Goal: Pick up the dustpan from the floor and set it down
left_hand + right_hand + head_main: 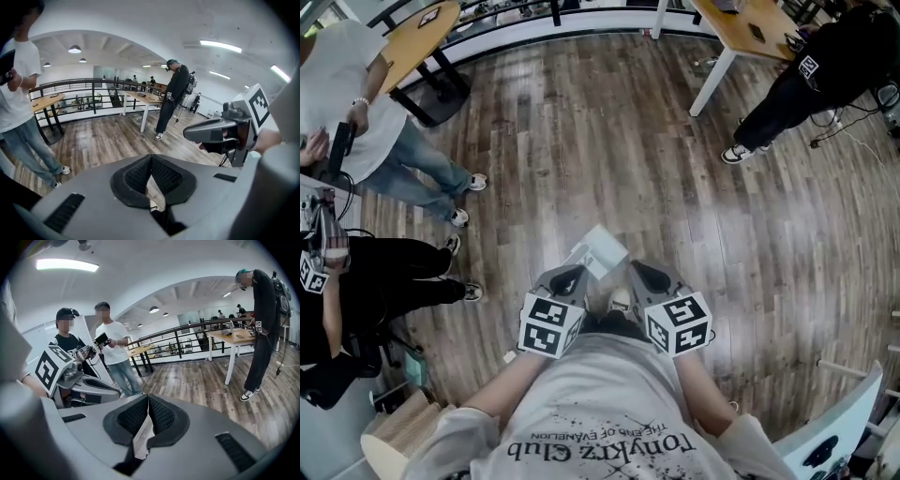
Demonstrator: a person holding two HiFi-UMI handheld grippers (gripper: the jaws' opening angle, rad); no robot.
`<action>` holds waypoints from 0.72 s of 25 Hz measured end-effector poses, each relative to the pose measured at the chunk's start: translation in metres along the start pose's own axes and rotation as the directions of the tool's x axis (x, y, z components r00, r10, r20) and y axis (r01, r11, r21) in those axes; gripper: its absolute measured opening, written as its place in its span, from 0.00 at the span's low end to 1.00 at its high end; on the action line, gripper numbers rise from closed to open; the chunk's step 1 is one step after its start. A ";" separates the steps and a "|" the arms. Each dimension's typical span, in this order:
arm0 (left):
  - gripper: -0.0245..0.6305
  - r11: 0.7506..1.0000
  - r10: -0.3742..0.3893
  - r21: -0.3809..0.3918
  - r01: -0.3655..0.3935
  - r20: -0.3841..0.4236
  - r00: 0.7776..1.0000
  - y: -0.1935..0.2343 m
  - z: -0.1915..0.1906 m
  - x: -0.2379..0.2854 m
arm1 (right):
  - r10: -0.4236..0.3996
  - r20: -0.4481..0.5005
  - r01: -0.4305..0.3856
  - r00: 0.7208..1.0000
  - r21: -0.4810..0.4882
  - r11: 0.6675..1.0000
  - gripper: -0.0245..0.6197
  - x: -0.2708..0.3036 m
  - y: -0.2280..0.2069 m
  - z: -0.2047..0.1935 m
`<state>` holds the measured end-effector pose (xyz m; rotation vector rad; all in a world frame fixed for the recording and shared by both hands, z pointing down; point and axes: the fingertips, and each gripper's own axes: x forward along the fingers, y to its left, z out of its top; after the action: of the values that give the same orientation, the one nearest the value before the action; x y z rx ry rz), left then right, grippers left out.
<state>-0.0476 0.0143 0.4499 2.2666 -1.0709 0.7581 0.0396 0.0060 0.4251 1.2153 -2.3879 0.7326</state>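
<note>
The white dustpan (pixel 601 251) lay on the wooden floor (pixel 750 234) at the centre of the head view, just above the tips of both claws. Its hollow looked empty, though it was hard to read. The left claw (pixel 580 272) and right claw (pixel 636 268) were each clenched on nothing. The likeliest mishap seemed a kick from the wearer's shoe (pixel 620 300) just below it; the bystander (pixel 356 103) at upper left stood well apart.
</note>
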 end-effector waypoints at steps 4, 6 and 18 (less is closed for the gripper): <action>0.07 0.997 0.009 -0.080 -0.006 0.040 0.999 0.001 0.001 -0.007 | 0.004 0.003 -0.004 1.000 -0.013 1.000 0.08 -0.001 0.005 -0.001; 0.07 0.995 0.015 -0.104 -0.009 0.053 0.998 0.001 0.001 -0.010 | 0.006 0.003 -0.005 1.000 -0.015 1.000 0.08 -0.002 0.007 -0.002; 0.07 0.992 0.032 -0.128 -0.023 0.070 0.997 0.002 0.006 -0.015 | 0.021 0.009 -0.021 1.000 -0.027 0.999 0.08 -0.007 0.012 0.005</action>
<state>-0.0556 0.0172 0.4355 2.1899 -1.1527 0.6048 0.0330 0.0136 0.4135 1.1875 -2.4136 0.7001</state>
